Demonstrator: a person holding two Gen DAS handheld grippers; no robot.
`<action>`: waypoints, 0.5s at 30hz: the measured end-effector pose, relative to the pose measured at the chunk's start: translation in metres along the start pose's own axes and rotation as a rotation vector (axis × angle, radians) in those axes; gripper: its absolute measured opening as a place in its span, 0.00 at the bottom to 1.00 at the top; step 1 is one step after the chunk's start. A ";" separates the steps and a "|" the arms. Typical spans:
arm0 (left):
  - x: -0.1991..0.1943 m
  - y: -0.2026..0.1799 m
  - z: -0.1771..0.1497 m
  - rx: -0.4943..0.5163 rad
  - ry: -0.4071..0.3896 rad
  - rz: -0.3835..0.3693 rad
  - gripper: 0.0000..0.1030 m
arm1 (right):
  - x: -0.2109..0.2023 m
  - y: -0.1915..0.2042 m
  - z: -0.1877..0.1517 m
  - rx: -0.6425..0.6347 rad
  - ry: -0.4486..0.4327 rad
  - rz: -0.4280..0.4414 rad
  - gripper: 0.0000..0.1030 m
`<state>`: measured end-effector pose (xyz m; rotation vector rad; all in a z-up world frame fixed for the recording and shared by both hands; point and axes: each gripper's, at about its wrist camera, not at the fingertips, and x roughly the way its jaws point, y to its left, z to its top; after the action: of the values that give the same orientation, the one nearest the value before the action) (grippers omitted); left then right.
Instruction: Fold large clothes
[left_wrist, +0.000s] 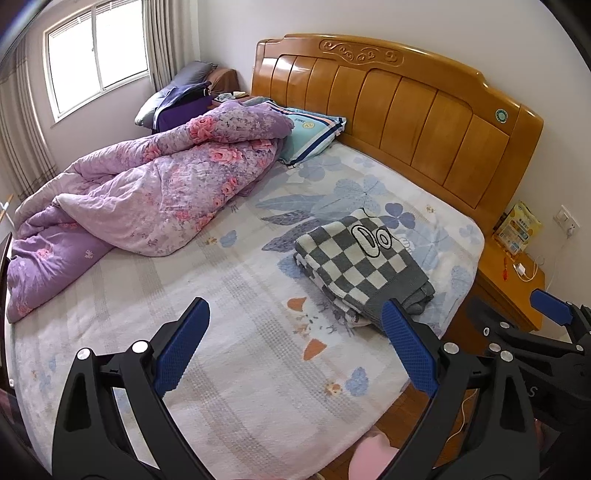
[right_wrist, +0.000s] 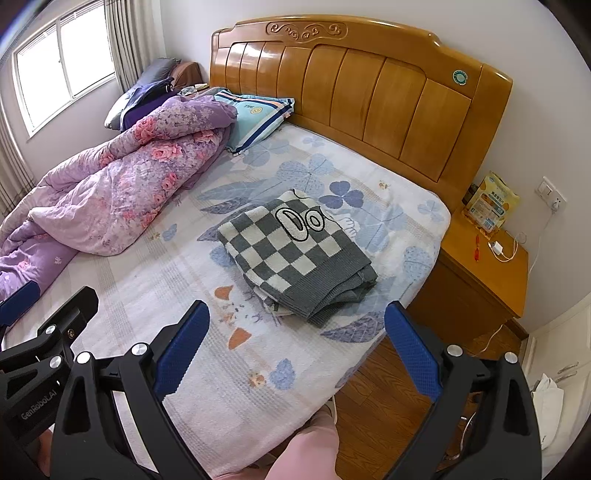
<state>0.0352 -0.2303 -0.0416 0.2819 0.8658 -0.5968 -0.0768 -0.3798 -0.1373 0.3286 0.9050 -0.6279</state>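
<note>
The left gripper (left_wrist: 295, 332) hangs above the near part of the bed with its blue-padded fingers spread wide and nothing between them; the right gripper (right_wrist: 297, 334) is held the same way just beside it, jaws wide apart and empty, both raised clear of the sheet. Beyond the fingertips lies the checkered sweater (right_wrist: 295, 254), already folded into a thick, roughly rectangular bundle of several layers. Its top face is a grey-and-cream checkerboard knit with a cartoon pair of black-outlined oval eyes near the far edge, and the near edge ends in a plain grey ribbed band, under which the stacked grey folds show at the right corner. A bit of pale fabric peeks out beneath the sweater's near left corner. The sweater rests flat on the bed sheet (right_wrist: 207, 295), a white sheet printed with blue leaves and clovers, on the side of the bed toward the wooden nightstand (right_wrist: 476, 273) and short of the wooden headboard (right_wrist: 354, 92). Well apart from the sweater, on its far left, a rumpled purple floral quilt (right_wrist: 122, 188) is heaped along the window side, with a blue striped pillow (right_wrist: 258, 118) between the quilt and the headboard.
</note>
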 end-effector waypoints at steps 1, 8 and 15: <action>0.000 0.000 0.000 0.000 0.000 0.001 0.92 | 0.000 0.000 0.000 0.000 -0.001 0.000 0.90; 0.000 0.001 0.000 0.000 0.002 -0.003 0.92 | -0.002 -0.001 -0.001 -0.002 0.001 0.001 0.90; 0.001 0.000 0.000 -0.002 0.003 -0.004 0.92 | -0.002 -0.001 -0.002 -0.003 0.003 -0.002 0.90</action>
<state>0.0354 -0.2304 -0.0422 0.2797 0.8700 -0.5996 -0.0792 -0.3786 -0.1365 0.3257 0.9091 -0.6282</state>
